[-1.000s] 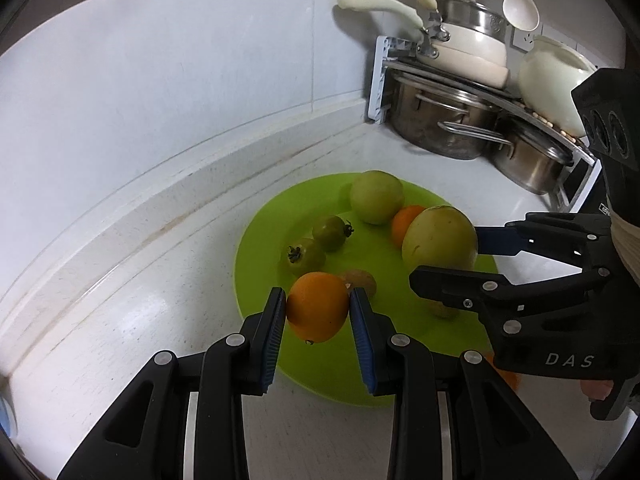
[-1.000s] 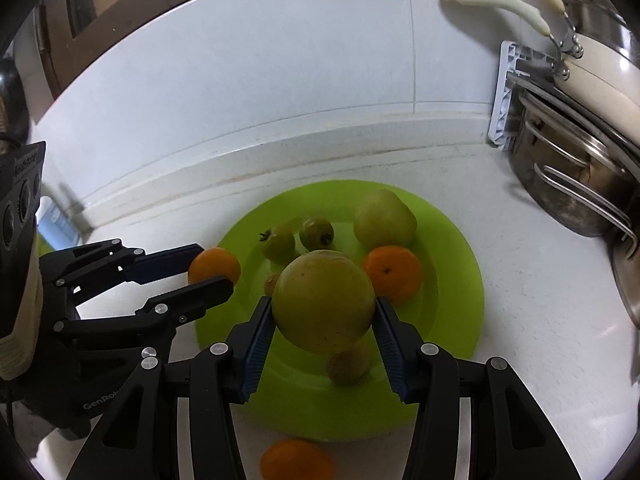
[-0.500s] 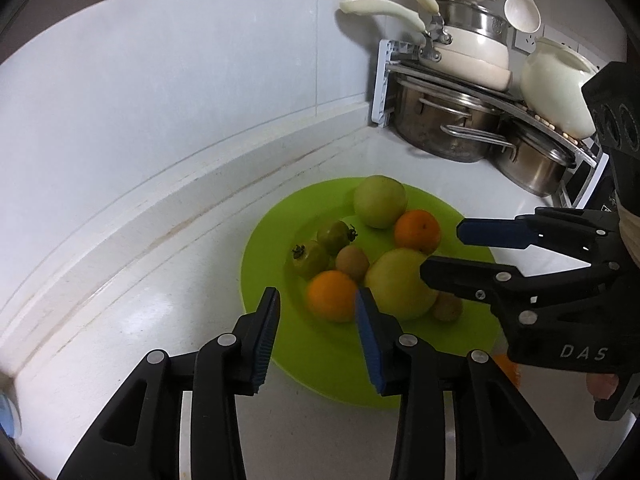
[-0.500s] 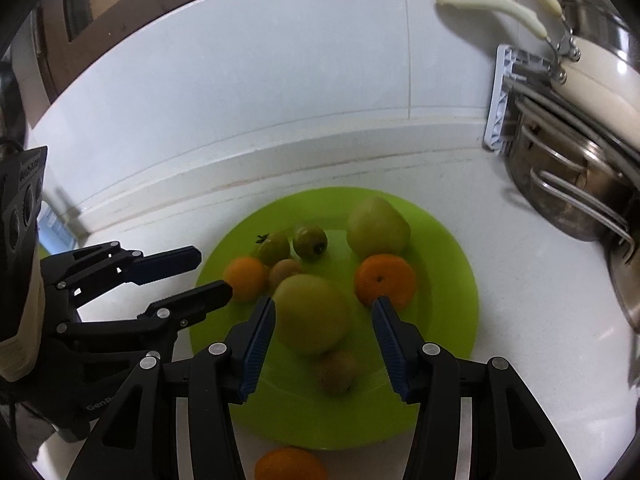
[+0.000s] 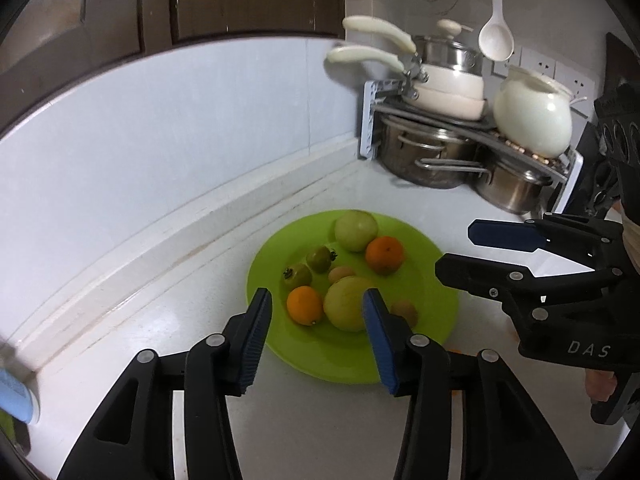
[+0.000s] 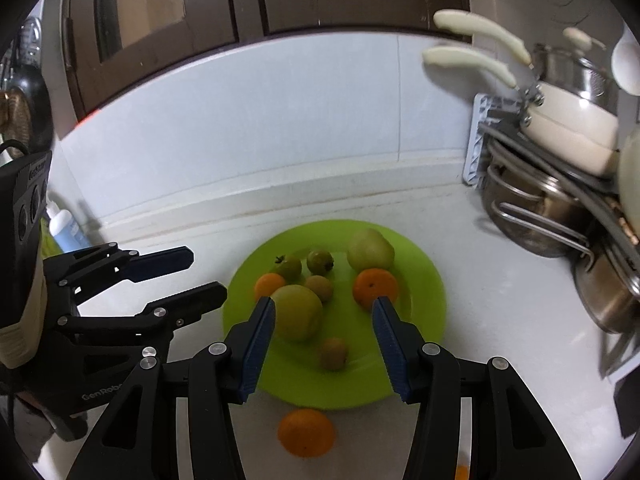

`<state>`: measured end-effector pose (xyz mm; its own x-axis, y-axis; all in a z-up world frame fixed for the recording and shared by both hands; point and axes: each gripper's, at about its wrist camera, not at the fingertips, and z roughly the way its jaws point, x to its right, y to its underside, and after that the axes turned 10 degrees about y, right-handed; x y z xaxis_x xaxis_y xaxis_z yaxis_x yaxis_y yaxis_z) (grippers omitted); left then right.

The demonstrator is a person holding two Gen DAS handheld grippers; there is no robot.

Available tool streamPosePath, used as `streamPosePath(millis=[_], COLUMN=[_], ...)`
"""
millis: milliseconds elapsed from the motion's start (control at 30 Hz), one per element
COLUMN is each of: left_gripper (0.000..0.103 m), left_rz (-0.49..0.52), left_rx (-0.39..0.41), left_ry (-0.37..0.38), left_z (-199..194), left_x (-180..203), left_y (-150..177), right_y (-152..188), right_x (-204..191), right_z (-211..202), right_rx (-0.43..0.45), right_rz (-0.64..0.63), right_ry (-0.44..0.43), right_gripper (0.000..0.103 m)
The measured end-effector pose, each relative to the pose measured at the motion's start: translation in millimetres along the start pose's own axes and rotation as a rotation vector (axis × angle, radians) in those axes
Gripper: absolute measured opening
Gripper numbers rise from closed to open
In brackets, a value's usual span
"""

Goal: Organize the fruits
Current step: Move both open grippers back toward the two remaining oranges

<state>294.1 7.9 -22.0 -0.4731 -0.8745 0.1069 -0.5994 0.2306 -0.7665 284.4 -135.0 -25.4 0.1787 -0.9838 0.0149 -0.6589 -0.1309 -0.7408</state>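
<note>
A: The left gripper (image 5: pixel 316 316) sits at the bottom centre of its own view, jaws spread wide with nothing between the blue pads. The right gripper (image 6: pixel 324 326) is the same in its view: wide open, gripping nothing.

B: Where is the fruit?

A: Mostly on the green plate (image 5: pixel 432 280) in the middle of both frames. A large pale green fruit (image 5: pixel 346 308) lies toward the lower part of the plate, touching a small orange (image 5: pixel 305 305) on its left. Above them are two small green tomatoes (image 5: pixel 310 266), and a second orange (image 5: pixel 384 254) with another green fruit (image 5: pixel 356 230) at the upper edge.

B: Does the right wrist view add anything?

A: Yes. An orange off the plate (image 6: pixel 306 432) rests on the white counter (image 6: pixel 500 320) at bottom centre, just below the plate rim; in the left view only an orange sliver peeks out behind the gripper. It also shows a blue-and-white bottle (image 6: pixel 66 228) at mid left.

B: And the left view alone?

A: The whole pot rack (image 5: pixel 452 120) at upper right, with a white ladle (image 5: pixel 496 32) hanging above it.
</note>
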Motion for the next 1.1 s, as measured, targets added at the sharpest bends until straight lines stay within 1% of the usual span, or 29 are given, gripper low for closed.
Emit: streamPosePath(millis=[133, 167, 233, 367, 467, 533, 700, 767, 867, 967, 1100], left_gripper=[0.057, 0.058, 0.061, 0.068, 0.073, 0.076, 0.081, 0.086, 0.089, 0.091, 0.091], left_rz=[0.004, 0.007, 0.012, 0.006, 0.000, -0.015, -0.036, -0.046, -0.057, -0.062, -0.072], left_rx=[0.024, 0.031, 0.040, 0.060, 0.071, 0.073, 0.075, 0.077, 0.072, 0.048, 0.019], left_ry=[-0.006, -0.007, -0.008, -0.007, -0.018, -0.010, -0.009, -0.009, -0.012, -0.002, -0.007], left_z=[-17, -22, -29, -43, -51, -55, -64, -65, -64, -58, -46], left_x=[11, 16, 23, 35, 44, 49, 62, 67, 73, 78, 83], left_y=[1, 1, 2, 6, 10, 13, 25, 29, 36, 42, 49], right_y=[5, 7, 10, 20, 27, 31, 43, 49, 59, 70, 83], right_x=[2, 3, 6, 10, 16, 19, 27, 31, 36, 41, 49], right_z=[-22, -26, -35, -55, -68, -77, -94, -99, -100, -98, -95], right_rx=[0.031, 0.036, 0.045, 0.065, 0.082, 0.095, 0.114, 0.109, 0.091, 0.061, 0.026], right_rz=[0.004, 0.005, 0.010, 0.023, 0.037, 0.042, 0.059, 0.073, 0.086, 0.100, 0.117], right_ry=[0.025, 0.029, 0.039, 0.063, 0.084, 0.102, 0.127, 0.135, 0.145, 0.158, 0.177], right_gripper=[0.052, 0.052, 0.057, 0.062, 0.068, 0.072, 0.077, 0.078, 0.078, 0.078, 0.078])
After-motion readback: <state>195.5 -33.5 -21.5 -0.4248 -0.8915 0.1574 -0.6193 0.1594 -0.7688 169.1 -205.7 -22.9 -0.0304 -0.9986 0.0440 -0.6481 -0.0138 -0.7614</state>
